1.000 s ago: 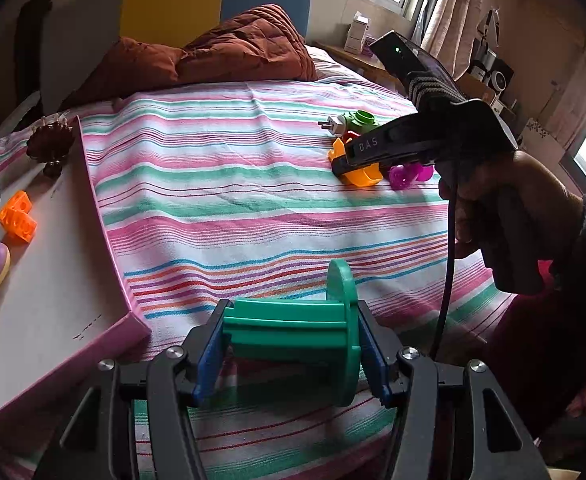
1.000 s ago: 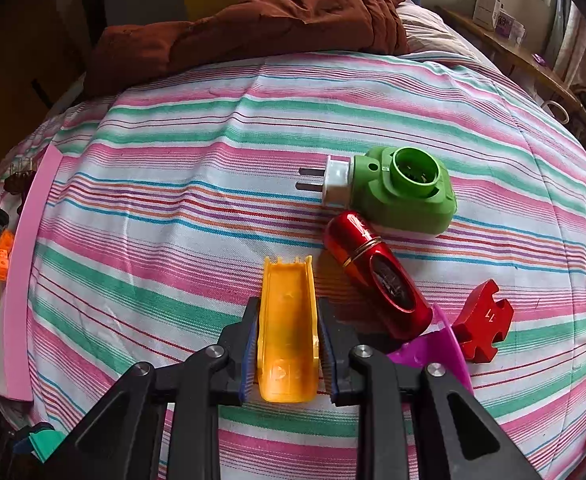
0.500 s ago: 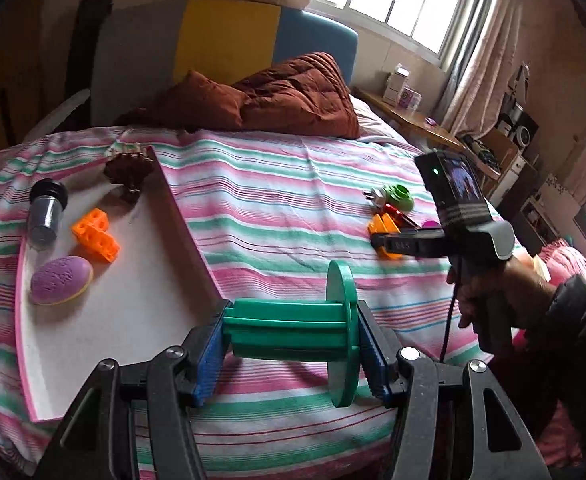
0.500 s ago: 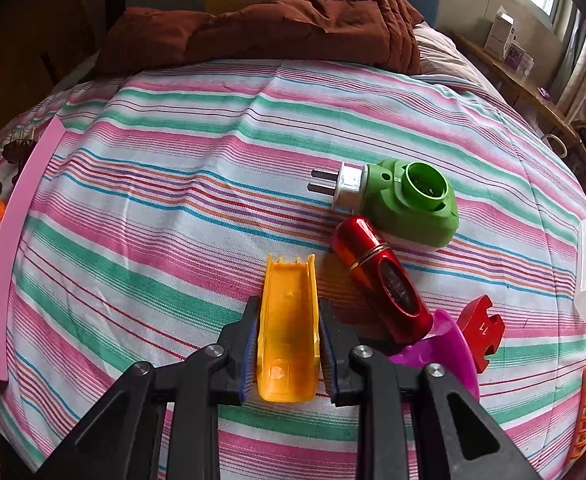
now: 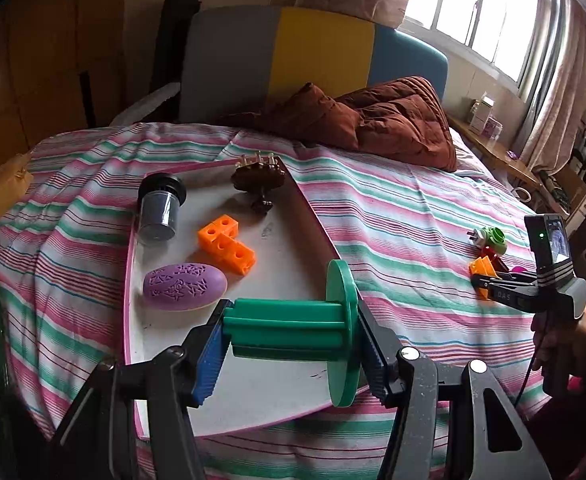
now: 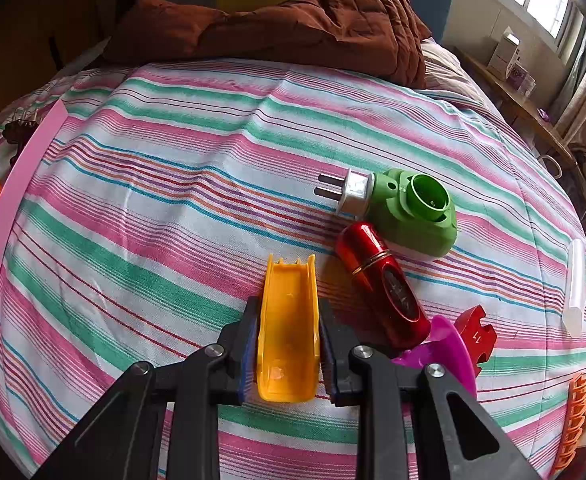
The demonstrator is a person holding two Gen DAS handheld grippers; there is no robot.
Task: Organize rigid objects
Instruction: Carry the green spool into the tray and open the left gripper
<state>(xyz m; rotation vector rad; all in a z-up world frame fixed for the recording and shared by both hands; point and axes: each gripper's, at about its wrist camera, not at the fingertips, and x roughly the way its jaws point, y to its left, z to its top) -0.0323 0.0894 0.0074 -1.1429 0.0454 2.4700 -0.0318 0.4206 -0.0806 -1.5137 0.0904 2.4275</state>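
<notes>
My green spool [image 5: 293, 328] looks hard and light. My left gripper [image 5: 289, 344] squeezes its two ends, above the white tray [image 5: 269, 392]. At three o'clock my right gripper [image 6: 289, 344] is shut tight on the sides of a stiff yellow scoop [image 6: 289, 328].

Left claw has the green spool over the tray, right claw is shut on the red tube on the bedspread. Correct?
Not quite. The right claw is shut on the yellow plastic piece; the red tube lies untouched beside it, as the right wrist view shows. The left claw does hold the green spool over the tray.
</notes>
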